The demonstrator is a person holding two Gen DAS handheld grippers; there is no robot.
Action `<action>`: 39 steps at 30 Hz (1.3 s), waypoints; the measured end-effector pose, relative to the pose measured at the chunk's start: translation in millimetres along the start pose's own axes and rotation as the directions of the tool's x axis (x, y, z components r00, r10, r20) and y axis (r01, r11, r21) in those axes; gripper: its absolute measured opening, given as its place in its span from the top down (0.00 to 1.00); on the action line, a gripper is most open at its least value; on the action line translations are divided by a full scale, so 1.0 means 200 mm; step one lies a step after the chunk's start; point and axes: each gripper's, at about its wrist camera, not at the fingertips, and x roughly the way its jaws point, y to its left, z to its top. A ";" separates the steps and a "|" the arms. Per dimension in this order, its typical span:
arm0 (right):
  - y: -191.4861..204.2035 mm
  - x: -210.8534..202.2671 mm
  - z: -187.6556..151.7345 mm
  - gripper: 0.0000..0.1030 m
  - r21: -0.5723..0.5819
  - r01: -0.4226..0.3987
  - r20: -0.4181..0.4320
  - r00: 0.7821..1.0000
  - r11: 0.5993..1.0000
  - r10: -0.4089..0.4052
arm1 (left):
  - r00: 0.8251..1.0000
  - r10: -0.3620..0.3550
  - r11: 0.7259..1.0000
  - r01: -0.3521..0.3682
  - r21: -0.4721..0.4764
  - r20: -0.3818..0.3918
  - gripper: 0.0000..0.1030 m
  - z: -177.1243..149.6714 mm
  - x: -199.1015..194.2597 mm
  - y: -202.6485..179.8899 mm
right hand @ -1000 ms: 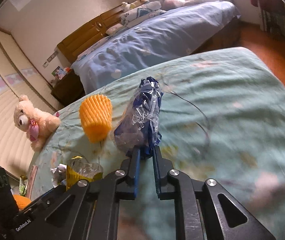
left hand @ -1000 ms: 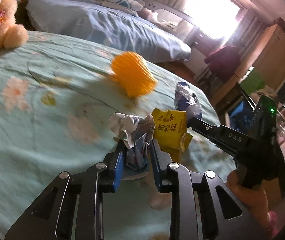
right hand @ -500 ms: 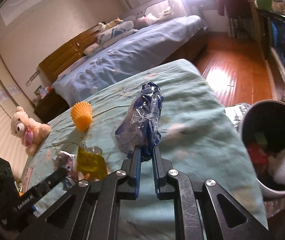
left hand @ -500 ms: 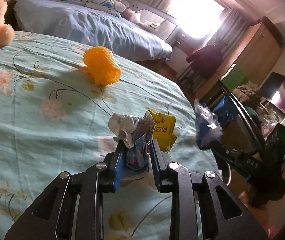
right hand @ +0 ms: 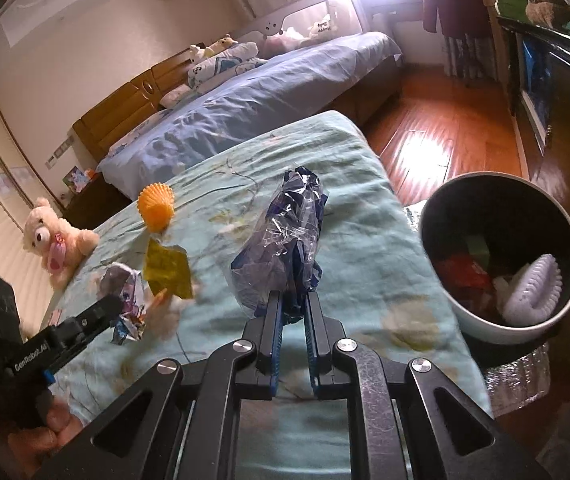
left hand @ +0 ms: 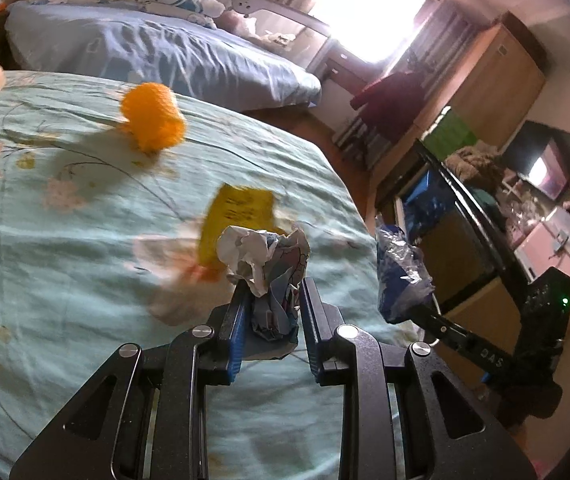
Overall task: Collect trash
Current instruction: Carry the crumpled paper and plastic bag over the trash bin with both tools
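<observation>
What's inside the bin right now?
The bin holds a white ribbed foam sleeve, red wrappers and something green. Anything beneath them is covered.

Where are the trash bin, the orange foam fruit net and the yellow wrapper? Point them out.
trash bin (right hand: 451,320), right wrist view, on its white outer wall.
orange foam fruit net (right hand: 156,207), right wrist view, on its ribbed side.
yellow wrapper (right hand: 166,267), right wrist view, on its flat printed face.
</observation>
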 end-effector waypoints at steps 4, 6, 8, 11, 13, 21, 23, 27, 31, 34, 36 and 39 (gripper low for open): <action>-0.10 -0.04 -0.01 0.90 -0.003 -0.013 0.003 1.000 1.000 0.013 | 1.000 0.022 0.999 -0.022 0.032 -0.017 0.77 -0.04 0.06 -0.12; -0.14 -0.07 -0.02 0.90 -0.009 -0.021 0.009 1.000 1.000 0.021 | 0.999 0.032 0.998 -0.030 0.047 -0.030 0.77 -0.06 0.09 -0.18; -0.17 -0.09 -0.02 0.90 -0.012 -0.027 0.012 1.000 1.000 0.028 | 0.998 0.048 0.997 -0.045 0.070 -0.044 0.77 -0.09 0.12 -0.24; -0.21 -0.11 -0.04 0.90 -0.010 -0.042 0.016 0.999 0.999 0.042 | 0.996 0.070 0.993 -0.064 0.103 -0.056 0.77 -0.11 0.15 -0.31; -0.24 -0.13 -0.05 0.90 -0.008 -0.052 0.021 0.998 0.999 0.052 | 0.995 0.081 0.989 -0.073 0.129 -0.062 0.77 -0.13 0.16 -0.37; -0.32 -0.12 -0.06 0.90 0.009 -0.050 0.024 0.998 0.999 0.050 | 0.991 0.101 0.979 -0.082 0.189 -0.093 0.77 -0.16 0.25 -0.50; -0.35 -0.13 -0.05 0.90 0.027 -0.047 0.031 0.998 0.999 0.046 | 0.990 0.102 0.975 -0.080 0.208 -0.097 0.77 -0.16 0.27 -0.53; -0.40 -0.16 -0.04 0.90 0.045 -0.027 0.049 0.999 0.999 0.025 | 0.990 0.092 0.972 -0.066 0.225 -0.109 0.77 -0.16 0.31 -0.59; -0.47 -0.19 -0.02 0.90 0.067 -0.003 0.056 0.998 0.998 -0.001 | 0.990 0.078 0.968 -0.046 0.246 -0.120 0.77 -0.15 0.36 -0.66; -0.51 -0.20 -0.01 0.90 0.080 0.010 0.065 0.998 0.997 -0.015 | 0.990 0.068 0.964 -0.033 0.266 -0.122 0.77 -0.14 0.39 -0.72; -0.54 -0.22 -0.01 0.90 0.088 0.016 0.069 0.997 0.996 -0.022 | 0.990 0.065 0.960 -0.028 0.278 -0.124 0.77 -0.14 0.41 -0.75; -0.57 -0.23 -0.01 0.90 0.101 0.027 0.070 0.997 0.995 -0.034 | 0.989 0.061 0.956 -0.020 0.293 -0.132 0.77 -0.14 0.44 -0.80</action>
